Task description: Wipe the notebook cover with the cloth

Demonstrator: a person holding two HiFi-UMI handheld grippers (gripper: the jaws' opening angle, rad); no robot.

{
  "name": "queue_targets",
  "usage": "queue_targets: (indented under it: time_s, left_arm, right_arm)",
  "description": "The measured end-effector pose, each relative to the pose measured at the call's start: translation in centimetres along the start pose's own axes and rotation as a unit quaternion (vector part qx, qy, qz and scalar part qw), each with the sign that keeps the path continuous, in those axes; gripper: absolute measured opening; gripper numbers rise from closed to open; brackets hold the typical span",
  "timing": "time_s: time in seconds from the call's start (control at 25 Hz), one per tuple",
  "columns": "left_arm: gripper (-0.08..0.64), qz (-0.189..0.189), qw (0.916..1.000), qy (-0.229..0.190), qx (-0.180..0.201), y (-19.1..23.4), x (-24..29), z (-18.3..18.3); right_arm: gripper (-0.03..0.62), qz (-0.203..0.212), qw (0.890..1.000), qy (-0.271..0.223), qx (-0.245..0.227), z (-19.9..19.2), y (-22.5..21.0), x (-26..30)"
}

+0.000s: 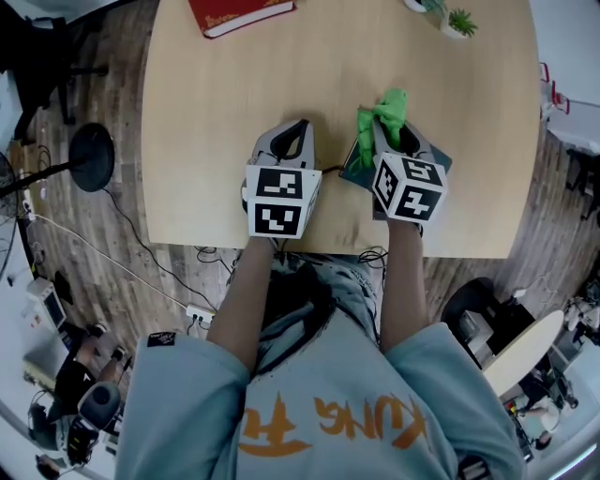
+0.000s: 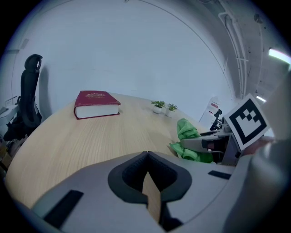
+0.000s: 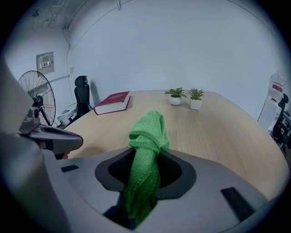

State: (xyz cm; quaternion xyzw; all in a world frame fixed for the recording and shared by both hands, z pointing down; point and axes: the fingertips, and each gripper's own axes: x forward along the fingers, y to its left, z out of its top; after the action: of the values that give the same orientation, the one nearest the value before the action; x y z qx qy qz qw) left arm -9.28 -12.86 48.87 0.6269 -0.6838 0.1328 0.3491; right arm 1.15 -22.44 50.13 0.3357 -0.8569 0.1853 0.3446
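Sprawling across the upper half of the head view, the pale wooden desk (image 1: 225, 112) carries everything. At centre right of the frame, close to the desk's near edge, lies the dark teal notebook (image 1: 353, 170), mostly covered by the right gripper (image 3: 144, 154) above it. Its jaws are clamped on the green cloth (image 1: 384, 111), which bunches up and pokes out past the tips, over the notebook's far edge. Just to the left of it sits the left gripper (image 2: 147, 154), low over bare wood beside the notebook, jaws closed tip to tip with nothing between them. A red book (image 1: 242, 13) lies at the top of the frame, well apart. Two small potted plants (image 1: 450, 19) stand at upper right.
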Motion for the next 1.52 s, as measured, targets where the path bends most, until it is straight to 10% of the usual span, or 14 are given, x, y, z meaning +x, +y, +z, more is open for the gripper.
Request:
queue_targets:
  time_s: [1.52]
  left_arm:
    - [0.017,-0.041,0.9981,0.019,0.043,-9.0,3.4,-1.1]
  right_arm:
    - [0.127,-0.062,0.997,-0.018,0.043,-3.3,-9.6,-4.1]
